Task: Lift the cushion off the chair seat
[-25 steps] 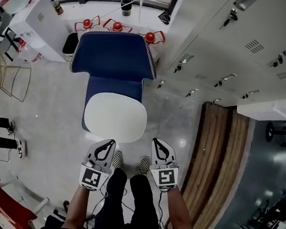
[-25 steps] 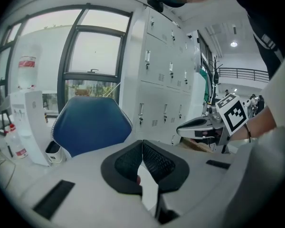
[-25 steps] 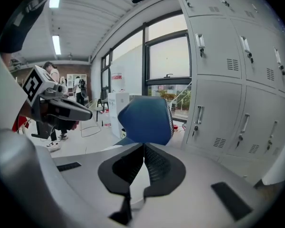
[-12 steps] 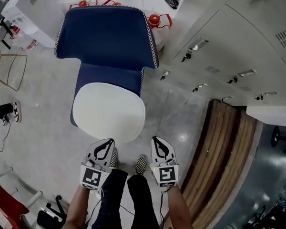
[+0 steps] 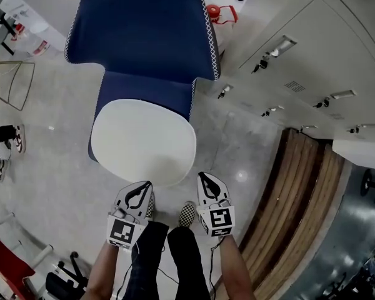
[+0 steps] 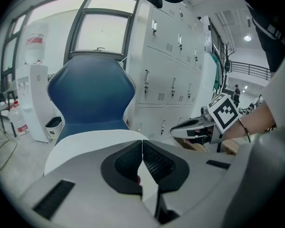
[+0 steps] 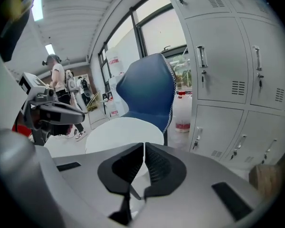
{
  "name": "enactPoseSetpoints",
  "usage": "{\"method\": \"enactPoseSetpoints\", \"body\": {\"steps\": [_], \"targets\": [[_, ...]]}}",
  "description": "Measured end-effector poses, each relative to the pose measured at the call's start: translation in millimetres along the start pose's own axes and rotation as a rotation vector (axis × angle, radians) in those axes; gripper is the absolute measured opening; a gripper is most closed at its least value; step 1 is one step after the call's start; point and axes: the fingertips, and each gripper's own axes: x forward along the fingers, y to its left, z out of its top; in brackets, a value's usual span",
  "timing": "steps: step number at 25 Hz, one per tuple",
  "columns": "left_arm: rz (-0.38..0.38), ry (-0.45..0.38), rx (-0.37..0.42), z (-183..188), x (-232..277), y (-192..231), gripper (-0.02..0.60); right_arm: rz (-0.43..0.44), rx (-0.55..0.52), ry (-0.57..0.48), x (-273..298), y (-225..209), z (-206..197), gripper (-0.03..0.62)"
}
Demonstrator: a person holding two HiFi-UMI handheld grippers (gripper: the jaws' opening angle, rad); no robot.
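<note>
Flanking the chair and cushion — lockers, a wire stool.

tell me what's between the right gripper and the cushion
Only bare floor, as the head view shows. The right gripper, jaws shut, sits just short of the cushion.

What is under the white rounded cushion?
The white rounded cushion lies on the blue padded chair; its seat shows only past the cushion's back and left edges, the rest covered.
</note>
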Motion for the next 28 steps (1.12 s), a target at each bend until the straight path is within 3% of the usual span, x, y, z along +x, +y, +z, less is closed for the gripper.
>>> {"method": "enactPoseSetpoints", "body": {"steps": [9,11,14,19,28], "targets": [[0.023,-0.02,-0.026,-15,-1,12,0.017,0.013,0.052,0.062,30,-1,-27,0.029],[0.019,0.014,-0.031,-21,-4,12,0.017,0.011,0.073,0.079,35,-1,-35,0.035],[0.013,0.075,-0.041,-32,-7,11,0.018,0.021,0.113,0.102,44,0,-45,0.125],[0.019,0.029,-0.035,-39,-4,16,0.018,0.042,0.188,0.125,61,3,-58,0.246],[0.021,0.075,-0.056,-55,-5,24,0.017,0.048,0.236,0.154,81,4,-78,0.29]]}}
